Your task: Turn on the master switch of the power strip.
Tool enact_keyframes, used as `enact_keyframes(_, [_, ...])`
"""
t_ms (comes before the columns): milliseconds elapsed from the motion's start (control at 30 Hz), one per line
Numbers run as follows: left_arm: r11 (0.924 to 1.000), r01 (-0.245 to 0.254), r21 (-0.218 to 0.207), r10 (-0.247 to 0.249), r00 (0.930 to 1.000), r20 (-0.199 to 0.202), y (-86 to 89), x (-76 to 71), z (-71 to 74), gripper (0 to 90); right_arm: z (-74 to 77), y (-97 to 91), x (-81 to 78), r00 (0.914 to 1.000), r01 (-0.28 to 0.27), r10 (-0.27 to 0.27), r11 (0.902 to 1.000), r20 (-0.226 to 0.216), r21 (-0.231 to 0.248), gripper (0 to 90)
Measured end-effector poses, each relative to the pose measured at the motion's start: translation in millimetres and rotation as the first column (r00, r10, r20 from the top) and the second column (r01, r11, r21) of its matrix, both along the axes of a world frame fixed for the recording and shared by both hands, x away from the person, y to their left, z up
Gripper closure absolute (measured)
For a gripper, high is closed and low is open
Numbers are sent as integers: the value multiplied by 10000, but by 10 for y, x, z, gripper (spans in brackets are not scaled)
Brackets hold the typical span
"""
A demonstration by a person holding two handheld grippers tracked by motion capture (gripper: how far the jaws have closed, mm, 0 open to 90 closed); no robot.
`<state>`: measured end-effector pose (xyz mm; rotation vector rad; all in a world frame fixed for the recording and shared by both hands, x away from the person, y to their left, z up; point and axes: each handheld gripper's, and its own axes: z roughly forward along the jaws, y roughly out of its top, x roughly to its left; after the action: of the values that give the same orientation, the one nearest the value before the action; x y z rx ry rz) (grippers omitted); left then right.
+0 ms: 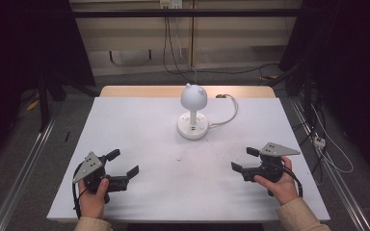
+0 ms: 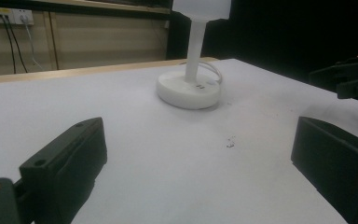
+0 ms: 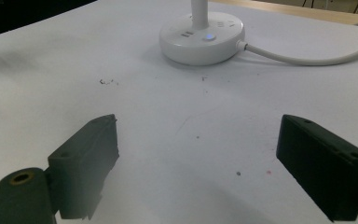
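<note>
Both tongs gape wide and hold nothing: the left tongs [image 1: 124,162] sit at the lower left of the high view, the right tongs [image 1: 241,159] at the lower right, each low over the table [image 1: 139,130]. Between and beyond them, upper centre, stands the lamp [image 1: 193,113], well apart from both, its cord [image 1: 229,115] trailing right. This looks like the start; next, I judge, one hand must reach forward to the lamp's base, perhaps its button [image 3: 208,37].
</note>
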<state>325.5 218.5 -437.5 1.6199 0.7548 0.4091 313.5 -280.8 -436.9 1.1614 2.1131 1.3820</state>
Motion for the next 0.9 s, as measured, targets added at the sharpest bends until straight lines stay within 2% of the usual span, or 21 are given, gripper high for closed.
enact_keyframes(667, [10000,47,55,-47,10000,-24,-13,-5,-7,31,-58,-153,-184,10000,61,-62,9998,-16,-182,126])
enact_keyframes(900, [9999,50,92,-50,10000,-18,-12,-3,-6,31,-75,-232,-249,9998,200,-200,9998,-68,-62,126])
